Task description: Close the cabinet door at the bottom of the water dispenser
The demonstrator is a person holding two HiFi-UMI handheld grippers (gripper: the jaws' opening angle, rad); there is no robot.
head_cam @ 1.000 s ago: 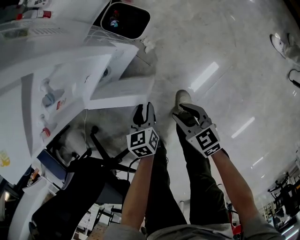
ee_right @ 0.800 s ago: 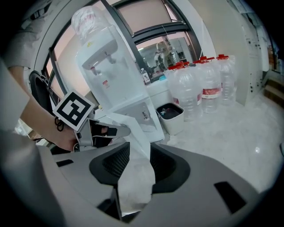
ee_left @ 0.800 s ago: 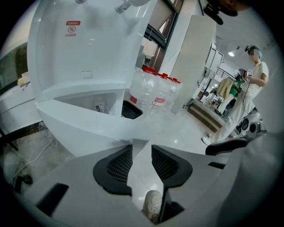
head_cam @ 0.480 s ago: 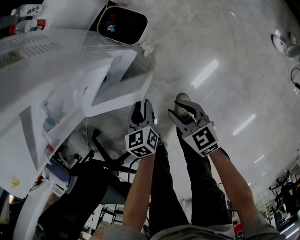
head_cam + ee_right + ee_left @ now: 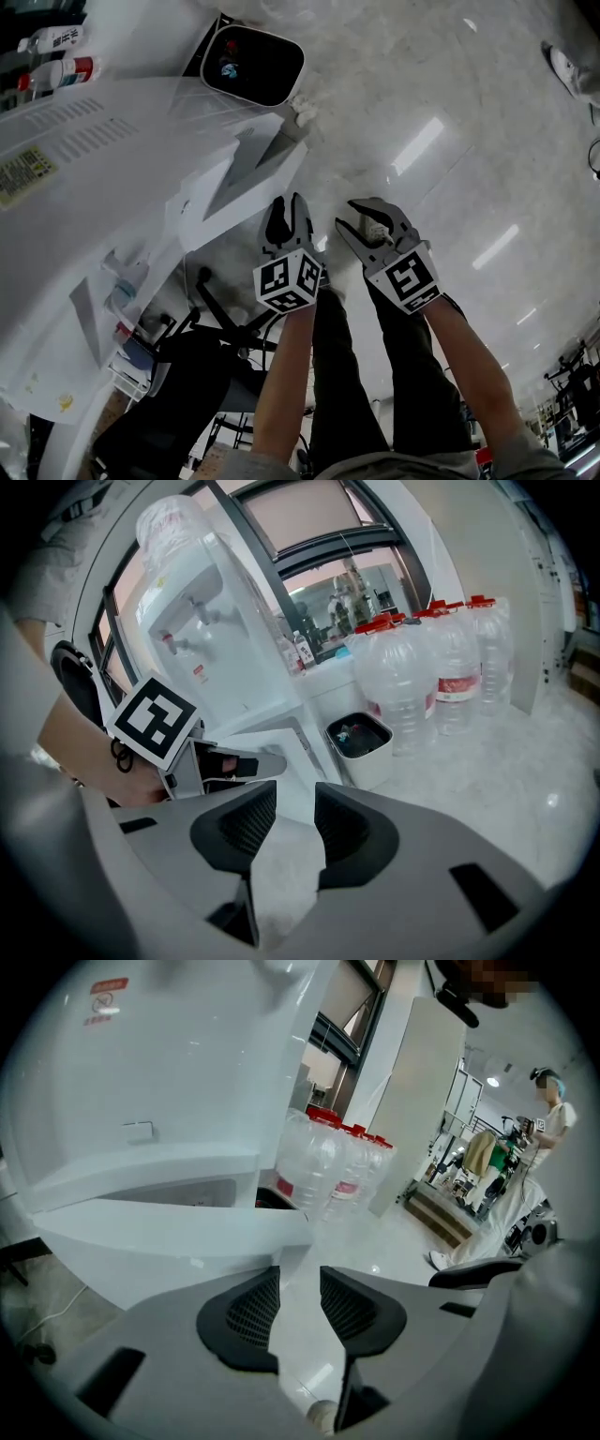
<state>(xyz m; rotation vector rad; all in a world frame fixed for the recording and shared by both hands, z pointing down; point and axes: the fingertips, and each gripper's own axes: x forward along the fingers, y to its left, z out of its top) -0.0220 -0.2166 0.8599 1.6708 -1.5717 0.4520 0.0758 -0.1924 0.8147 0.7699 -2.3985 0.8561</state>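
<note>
The white water dispenser (image 5: 84, 187) stands at the left, and its bottom cabinet door (image 5: 248, 178) swings out open over the floor. My left gripper (image 5: 286, 217) hovers just short of the door's free edge, open by a narrow gap with nothing between its pads. In the left gripper view the door (image 5: 169, 1227) lies right ahead of that gripper (image 5: 300, 1288). My right gripper (image 5: 361, 225) hangs beside it on the right, open and empty. The right gripper view shows its own jaws (image 5: 295, 822), the left gripper (image 5: 262, 761), the door (image 5: 281, 728) and the dispenser (image 5: 216, 621).
A white bin with a dark opening (image 5: 255, 64) stands beyond the door. Several large water bottles (image 5: 441, 677) are grouped behind it. A black office chair (image 5: 178, 375) is at the lower left. The person's legs and a shoe (image 5: 377, 228) are below the grippers.
Both grippers have moved forward toward the open door, side by side. The dispenser looms larger at the left. The door still stands open.
</note>
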